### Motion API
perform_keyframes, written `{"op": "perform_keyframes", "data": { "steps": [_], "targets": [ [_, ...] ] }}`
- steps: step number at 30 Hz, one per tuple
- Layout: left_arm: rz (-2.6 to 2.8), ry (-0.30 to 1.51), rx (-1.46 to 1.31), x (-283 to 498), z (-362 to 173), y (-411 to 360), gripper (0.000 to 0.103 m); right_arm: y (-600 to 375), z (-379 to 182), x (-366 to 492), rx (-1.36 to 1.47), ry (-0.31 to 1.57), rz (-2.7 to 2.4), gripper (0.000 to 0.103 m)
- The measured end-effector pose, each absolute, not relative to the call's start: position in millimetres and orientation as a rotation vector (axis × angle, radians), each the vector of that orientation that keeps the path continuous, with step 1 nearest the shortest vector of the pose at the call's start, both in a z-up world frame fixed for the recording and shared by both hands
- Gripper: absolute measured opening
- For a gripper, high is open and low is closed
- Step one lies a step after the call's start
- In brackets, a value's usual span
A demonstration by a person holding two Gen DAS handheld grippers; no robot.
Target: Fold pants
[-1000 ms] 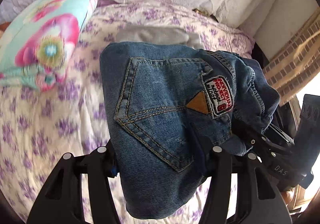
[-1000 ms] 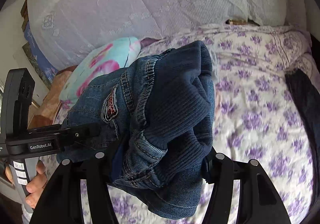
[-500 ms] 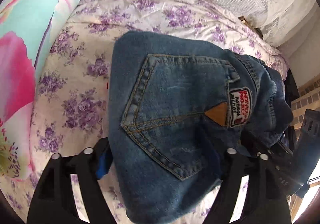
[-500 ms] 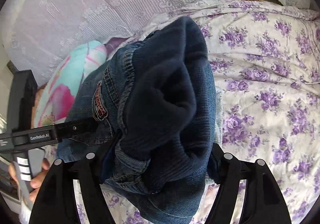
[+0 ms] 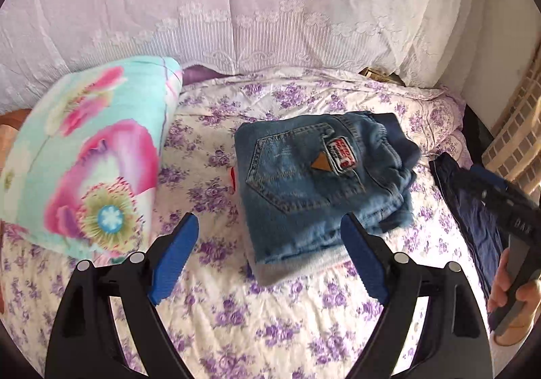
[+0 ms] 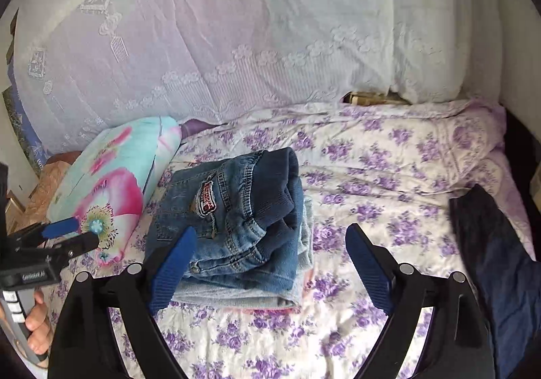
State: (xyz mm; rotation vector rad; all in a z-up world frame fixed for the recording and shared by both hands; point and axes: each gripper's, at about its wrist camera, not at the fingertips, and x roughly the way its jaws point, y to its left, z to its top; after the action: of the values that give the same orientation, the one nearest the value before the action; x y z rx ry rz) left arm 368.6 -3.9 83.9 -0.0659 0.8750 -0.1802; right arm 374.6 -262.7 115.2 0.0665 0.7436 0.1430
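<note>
Jeans folded and dropped off, both claws letting go

So the folded jeans (image 5: 321, 189) are sitting on the purple-flowered bedspread (image 5: 270, 318), right next to the floral pillow (image 5: 91, 156), on top of what looks like a grey folded piece underneath. The left gripper (image 5: 270, 257) and right gripper (image 6: 270, 264) have both just been opening and now stand spread wide with nothing between the jaws, clear of the denim. Looks to me like the fold-and-stack step is basically finished. There's a dark blue garment (image 6: 500, 264) lying off to the right, so I'd guess that's next: reach over, find the waistband, and flatten it out first.
</note>
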Motion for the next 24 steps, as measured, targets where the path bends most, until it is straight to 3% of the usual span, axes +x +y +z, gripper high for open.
{"op": "perform_keyframes", "data": {
  "steps": [2,5,11,15,24],
  "targets": [
    [-0.167,0.830,-0.033,316.5,96.2,-11.3,0.095,-263.4,127.5,329.4,0.078,0.704,0.109,0.097],
    [-0.145,0.780,0.009,235.0,98.1,-25.2,0.095,-250.8,120.6,255.4,0.059,0.651,0.146,0.099],
    [-0.065,0.688,-0.017,105.9,78.6,-29.1,0.097,-226.6,53.2,146.5,0.070,0.696,0.192,0.099],
    [0.010,0.681,-0.034,70.7,70.8,-22.6,0.097,-223.8,37.8,116.1,0.088,0.718,0.131,0.099],
    [0.066,0.627,-0.032,43.1,86.3,-24.3,0.097,-206.5,69.4,81.8,-0.030,0.623,0.095,0.099]
  ]
}}
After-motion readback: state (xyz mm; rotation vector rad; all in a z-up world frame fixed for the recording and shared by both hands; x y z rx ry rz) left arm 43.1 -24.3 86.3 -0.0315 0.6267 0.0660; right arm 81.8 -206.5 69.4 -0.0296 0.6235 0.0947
